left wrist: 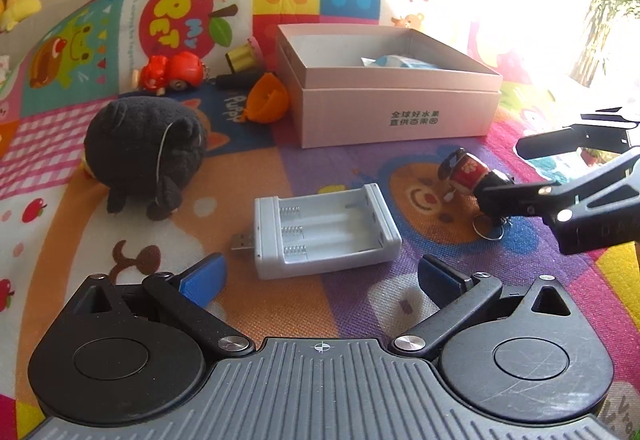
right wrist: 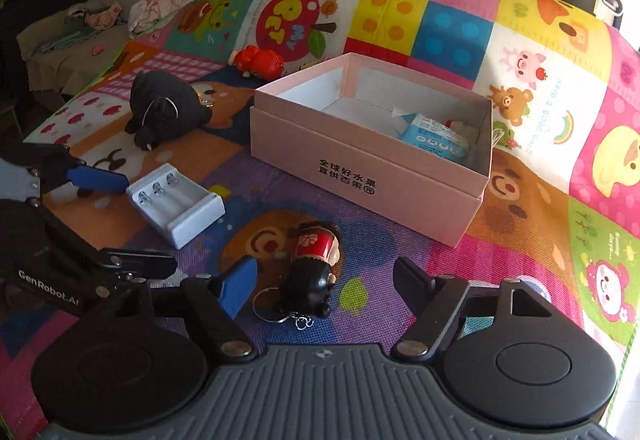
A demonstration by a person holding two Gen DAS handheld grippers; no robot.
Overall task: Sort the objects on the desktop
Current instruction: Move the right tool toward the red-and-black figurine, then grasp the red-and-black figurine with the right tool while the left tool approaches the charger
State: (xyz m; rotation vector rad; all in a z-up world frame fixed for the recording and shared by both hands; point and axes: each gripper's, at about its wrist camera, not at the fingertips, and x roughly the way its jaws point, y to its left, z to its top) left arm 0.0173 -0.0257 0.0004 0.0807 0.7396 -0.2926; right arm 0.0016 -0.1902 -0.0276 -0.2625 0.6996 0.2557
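The pink box (right wrist: 372,176) carried two lines of dark Chinese print on its front wall, the mat (right wrist: 540,144) read "MY PET" on a red apple and "Puppy" on a blue patch, and the left gripper's (left wrist: 320,276) arm showed "GenRobot.AI" in the right wrist view. The doll keychain (right wrist: 310,272) lay on the mat between the right gripper's (right wrist: 324,280) fingers, nearer the blue pad than the black one – jaws partly open, no pad pressing on it. The left gripper stood wide open and empty, the white charger (left wrist: 326,234) on the mat just ahead of its tips – the box lay beyond.
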